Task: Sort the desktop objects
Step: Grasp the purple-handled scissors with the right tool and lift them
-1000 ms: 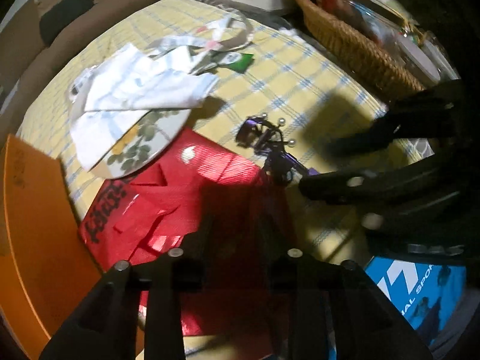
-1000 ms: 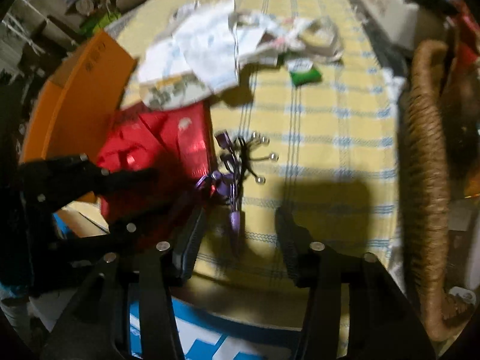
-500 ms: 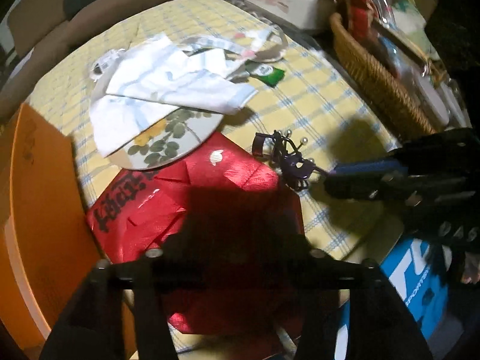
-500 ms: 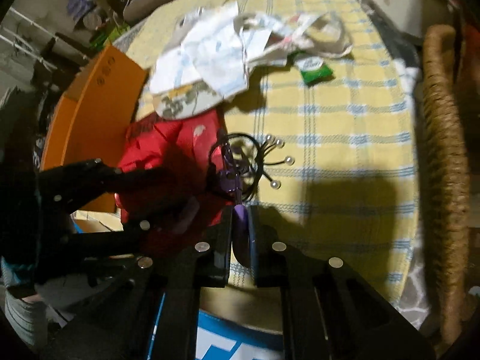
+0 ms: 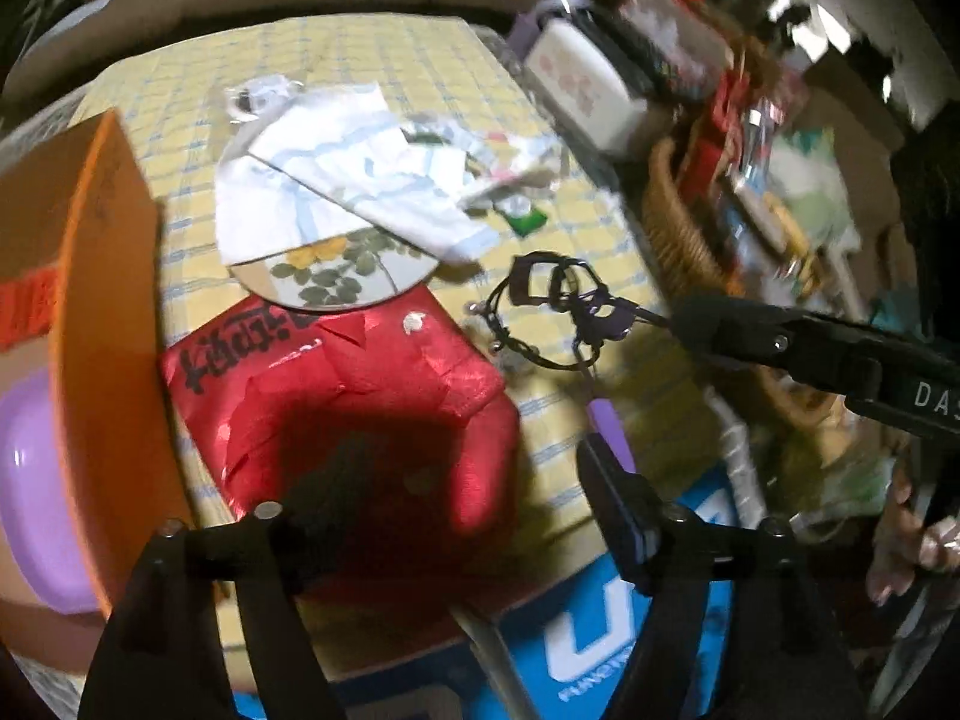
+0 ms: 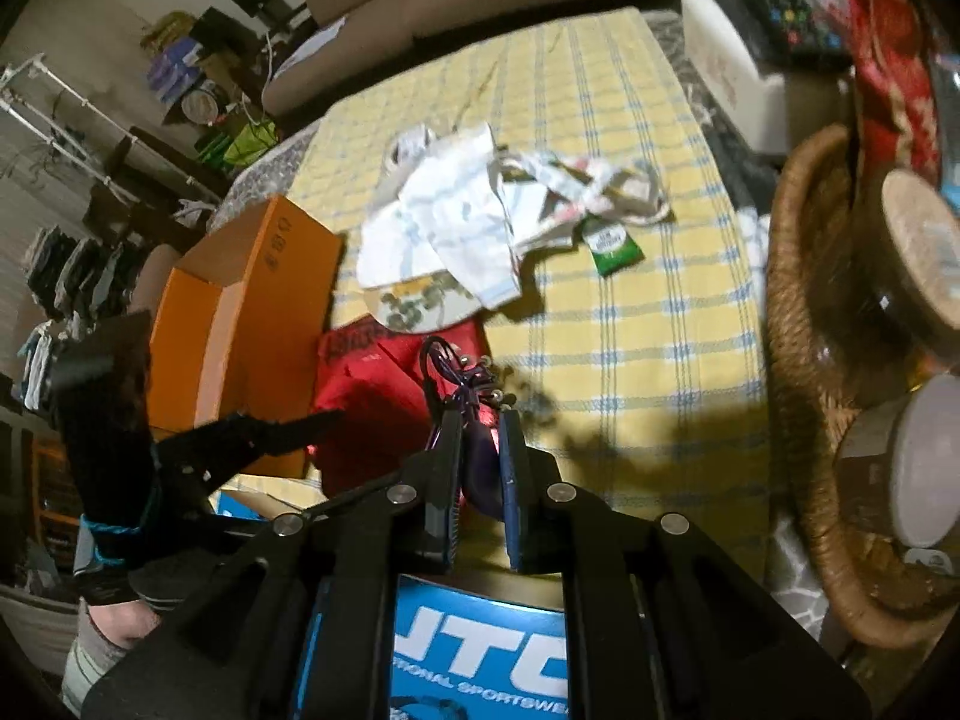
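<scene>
Right jaws (image 6: 480, 456) clamped on one purple head massager (image 5: 564, 312); left jaws (image 5: 444, 516) wide, holding nothing.

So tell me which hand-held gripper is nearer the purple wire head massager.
Right. The right hand-held gripper is shut on the purple wire head massager, holding its handle. The left hand-held gripper is open, hovering apart from it above the crumpled red bag.

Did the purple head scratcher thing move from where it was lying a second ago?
Yes. The purple head massager lay flat on the yellow checked tablecloth beside the red bag; now the right gripper holds its handle, lifted.
</scene>
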